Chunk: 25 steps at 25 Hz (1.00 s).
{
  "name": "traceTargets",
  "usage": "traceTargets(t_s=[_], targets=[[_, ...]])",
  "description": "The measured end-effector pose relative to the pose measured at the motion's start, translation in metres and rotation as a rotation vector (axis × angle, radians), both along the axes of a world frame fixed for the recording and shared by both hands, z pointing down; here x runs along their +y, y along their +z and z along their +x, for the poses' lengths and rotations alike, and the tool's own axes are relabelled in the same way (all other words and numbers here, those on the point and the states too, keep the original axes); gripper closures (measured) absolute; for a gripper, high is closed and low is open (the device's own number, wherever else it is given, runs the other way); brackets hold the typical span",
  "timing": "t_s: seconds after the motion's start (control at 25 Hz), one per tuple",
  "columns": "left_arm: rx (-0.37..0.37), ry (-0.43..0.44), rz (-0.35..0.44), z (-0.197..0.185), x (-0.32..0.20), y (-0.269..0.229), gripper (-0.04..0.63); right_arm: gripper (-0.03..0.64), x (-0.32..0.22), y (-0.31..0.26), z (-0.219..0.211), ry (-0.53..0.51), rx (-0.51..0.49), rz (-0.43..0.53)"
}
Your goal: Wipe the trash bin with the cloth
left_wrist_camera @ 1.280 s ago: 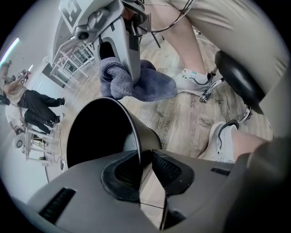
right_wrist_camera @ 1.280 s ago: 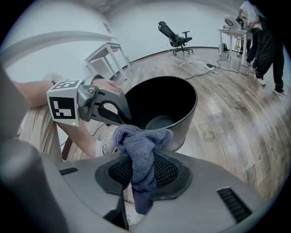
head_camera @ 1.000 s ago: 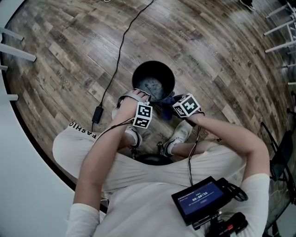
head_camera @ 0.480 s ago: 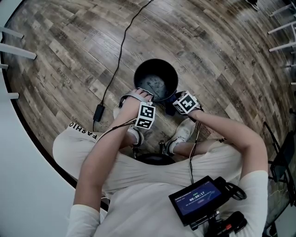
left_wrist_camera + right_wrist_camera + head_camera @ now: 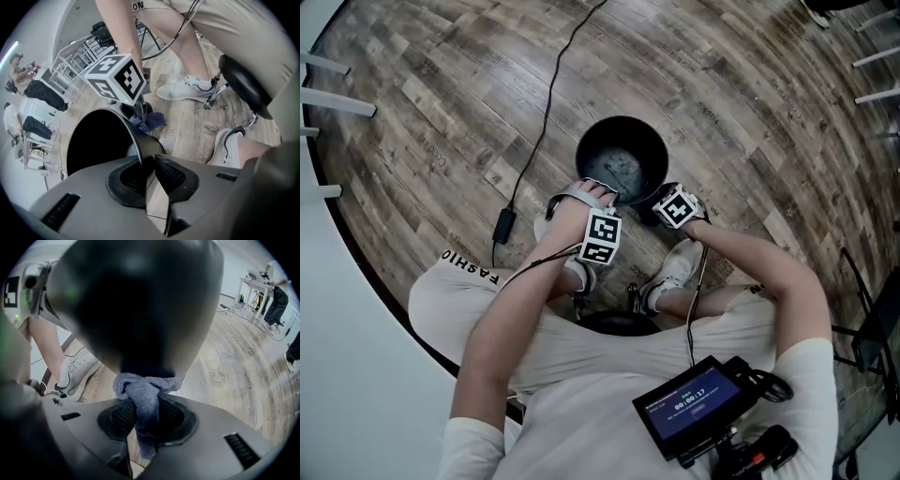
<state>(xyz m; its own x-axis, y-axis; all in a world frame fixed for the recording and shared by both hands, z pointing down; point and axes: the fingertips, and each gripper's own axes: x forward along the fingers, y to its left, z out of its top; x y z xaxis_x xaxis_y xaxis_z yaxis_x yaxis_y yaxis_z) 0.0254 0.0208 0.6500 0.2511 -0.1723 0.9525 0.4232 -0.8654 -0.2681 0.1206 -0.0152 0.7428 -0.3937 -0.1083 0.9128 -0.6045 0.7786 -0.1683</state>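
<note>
Left gripper clamped on bin rim. Right gripper clenching cloth, which meets bin's outer wall directly ahead.

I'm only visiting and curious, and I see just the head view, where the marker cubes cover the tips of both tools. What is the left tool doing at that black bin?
Observer: The left gripper view shows the left tool shut on the trash bin, with the thin rim clamped between its jaws.
Operator: And the right tool?
Observer: In the right gripper view, the right tool is shut on a blue-grey cloth, which is bunched up at its tips.
Operator: Is the cloth on the bin?
Observer: It looks so. The bunch appears pressed against the bin's dark outer wall.
</note>
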Motion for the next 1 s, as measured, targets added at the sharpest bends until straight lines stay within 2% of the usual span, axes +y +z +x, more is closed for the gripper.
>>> traceTargets(t_s=[0.48,0.8,1.0], targets=[[0.020,-0.013,-0.006,0.005,0.000,-0.001,0.531,0.508,-0.007,0.073,0.005,0.009,0.039,0.045],[0.025,-0.019,-0.006,0.008,0.000,-0.001,0.531,0.508,-0.006,0.098,0.008,0.061,0.092,0.032],[0.029,-0.026,-0.008,0.008,0.000,0.000,0.529,0.508,-0.005,0.097,0.008,0.046,0.101,-0.005]])
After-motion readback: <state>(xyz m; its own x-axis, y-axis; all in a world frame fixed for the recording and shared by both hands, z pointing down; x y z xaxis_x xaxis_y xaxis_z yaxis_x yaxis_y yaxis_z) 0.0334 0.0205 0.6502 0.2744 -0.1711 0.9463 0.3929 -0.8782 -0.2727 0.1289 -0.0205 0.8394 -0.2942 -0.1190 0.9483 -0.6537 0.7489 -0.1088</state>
